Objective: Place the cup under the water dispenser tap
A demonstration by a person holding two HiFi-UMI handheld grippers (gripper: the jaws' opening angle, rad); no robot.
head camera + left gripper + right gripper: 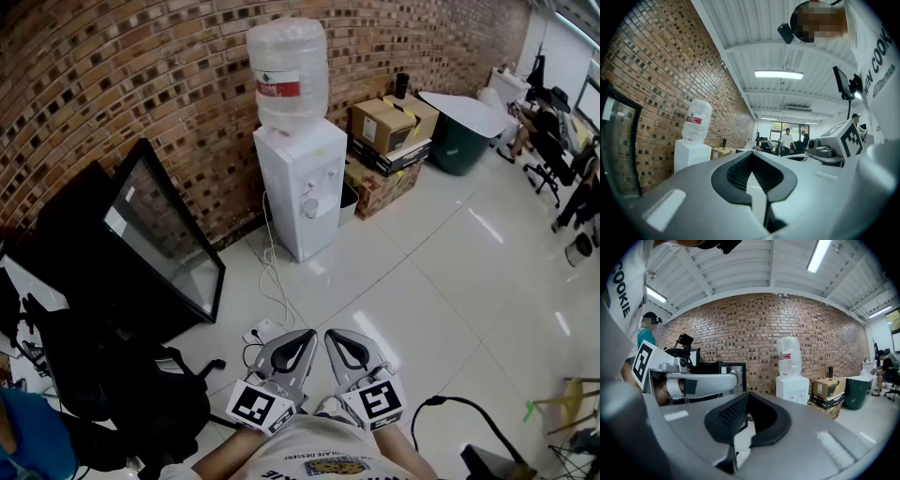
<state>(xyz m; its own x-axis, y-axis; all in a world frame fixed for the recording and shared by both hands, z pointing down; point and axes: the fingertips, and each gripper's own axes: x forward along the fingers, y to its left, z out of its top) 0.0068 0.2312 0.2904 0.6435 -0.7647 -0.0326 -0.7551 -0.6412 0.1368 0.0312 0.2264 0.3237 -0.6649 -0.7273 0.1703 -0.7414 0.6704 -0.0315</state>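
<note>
Head view: left gripper (302, 337) and right gripper (339, 337), jaws closed on nothing, face the water dispenser (302, 192) well beyond their fingertips; no cup visible.

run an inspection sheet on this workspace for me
surface: glossy white tiled floor
job's things: water dispenser stands ahead against the wall; cup: nothing seen
clutter: black screen leaning at left; cardboard boxes right of the dispenser
grippers: left gripper and right gripper side by side, both shut, nothing between the jaws
cables: white cable runs from the dispenser to a power strip on the floor
surroundings: brick wall; people seated far right
</note>
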